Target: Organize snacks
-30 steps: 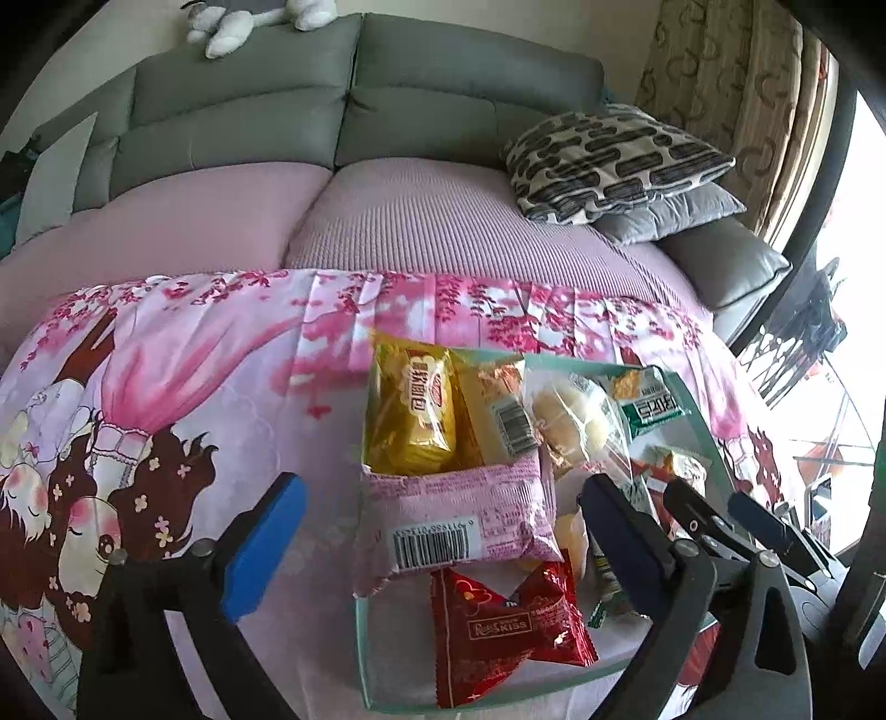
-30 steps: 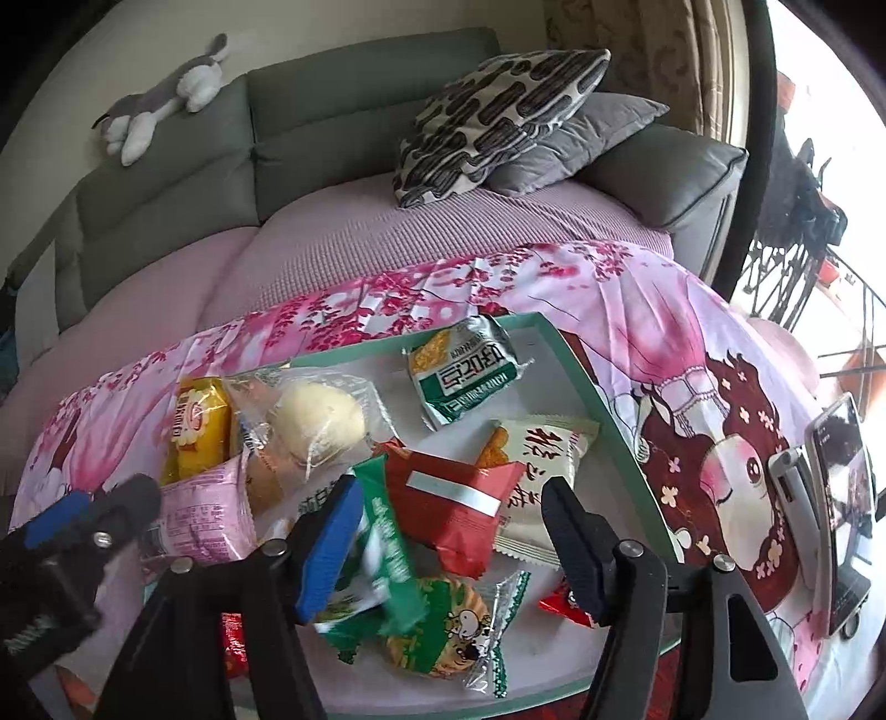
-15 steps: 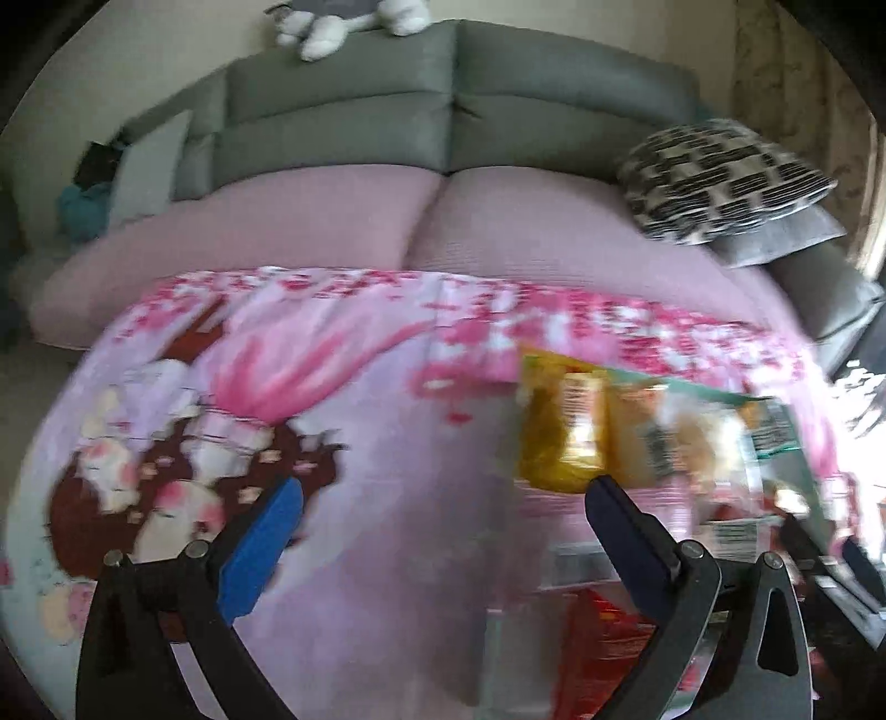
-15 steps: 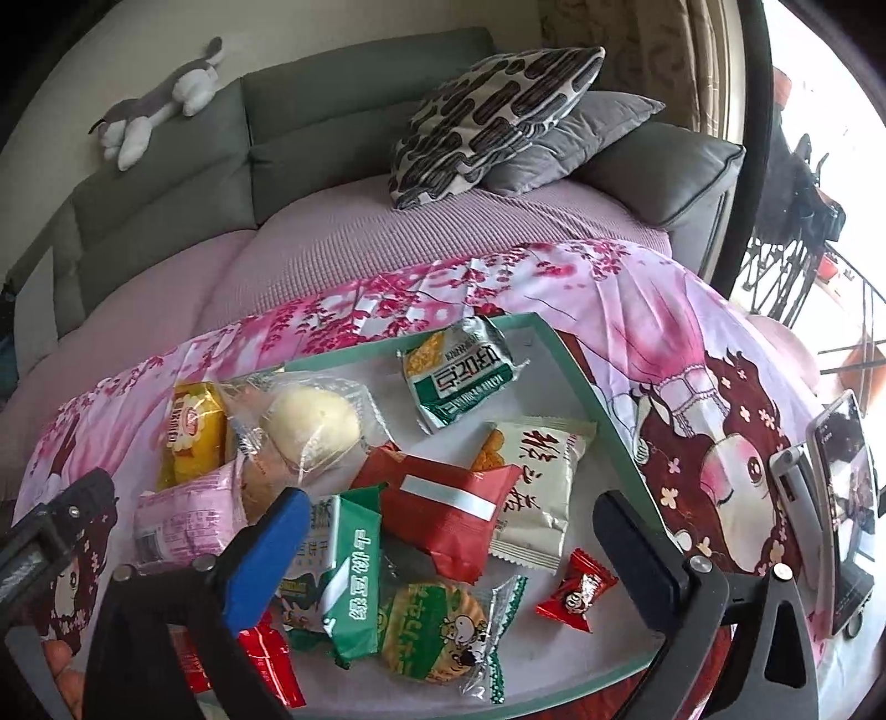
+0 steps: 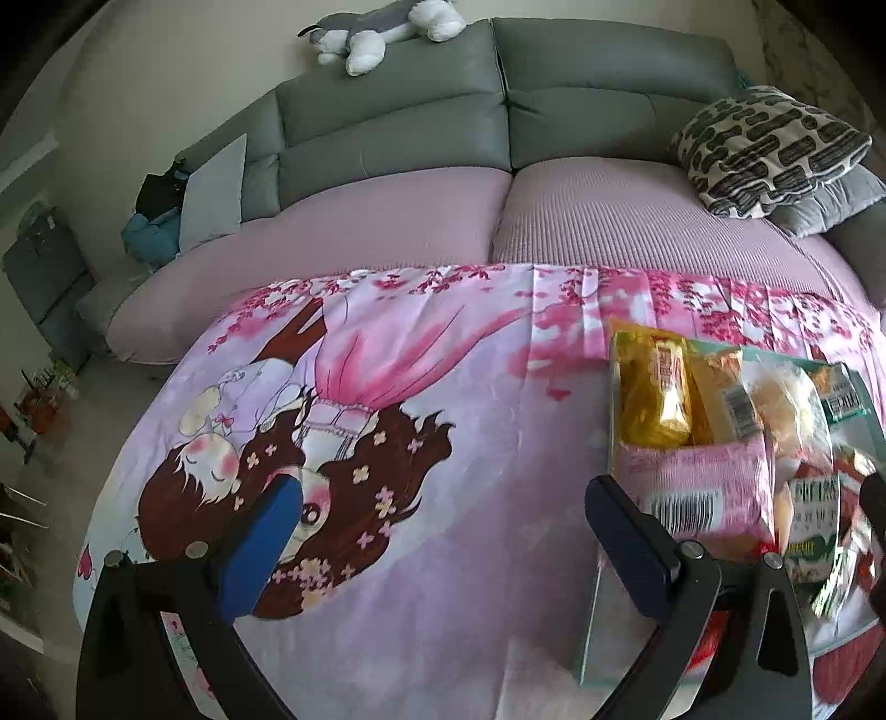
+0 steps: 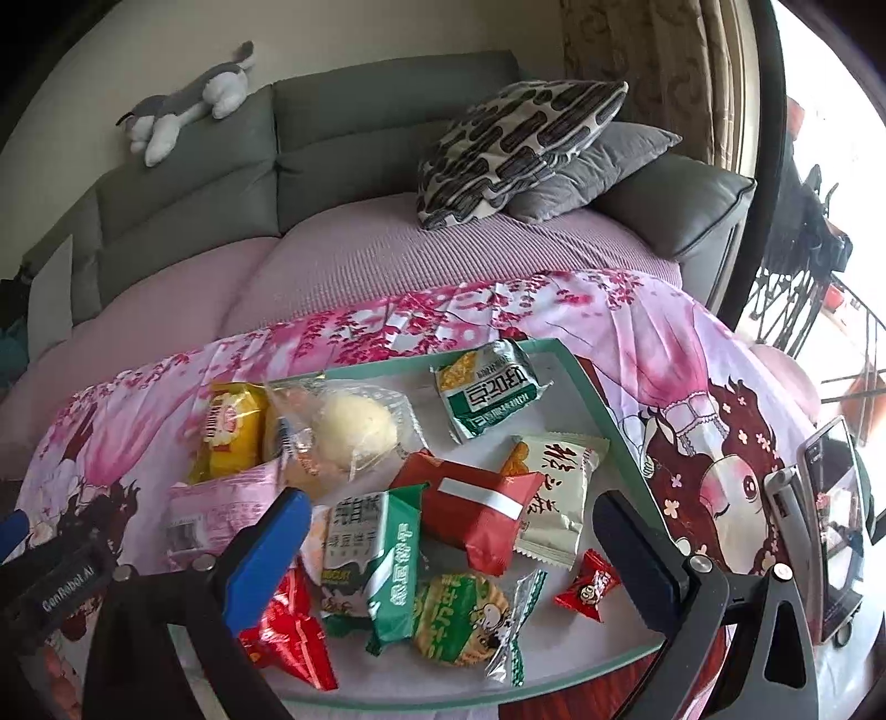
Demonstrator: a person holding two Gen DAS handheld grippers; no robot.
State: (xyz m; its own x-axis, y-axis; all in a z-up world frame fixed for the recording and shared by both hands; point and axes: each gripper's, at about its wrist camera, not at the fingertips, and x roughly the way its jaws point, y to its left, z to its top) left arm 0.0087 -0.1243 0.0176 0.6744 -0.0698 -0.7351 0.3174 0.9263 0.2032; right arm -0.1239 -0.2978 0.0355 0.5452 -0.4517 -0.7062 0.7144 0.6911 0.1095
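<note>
A green-rimmed tray [image 6: 603,399] on the pink printed cloth holds several snack packets. My right gripper [image 6: 451,554] stands wide open above its near side. A green packet [image 6: 382,559] and a red packet [image 6: 476,509] lie loose between the fingers, untouched. Further back are a yellow packet [image 6: 230,432], a clear-wrapped bun [image 6: 354,429] and a green-and-white packet [image 6: 490,387]. My left gripper [image 5: 443,548] is open and empty over bare cloth, just left of the tray [image 5: 590,626]. The pink packet [image 5: 692,487] lies just beyond its right finger.
A phone on a stand [image 6: 830,515] sits at the table's right edge. Behind the table is a grey sofa [image 5: 443,138] with a patterned cushion [image 6: 515,144] and a plush toy [image 5: 382,30]. The printed cloth [image 5: 387,443] stretches left of the tray.
The right gripper's jaws spread wide and the green packet now lies flat on the tray. The left gripper swung left, from over the tray to over the cloth.
</note>
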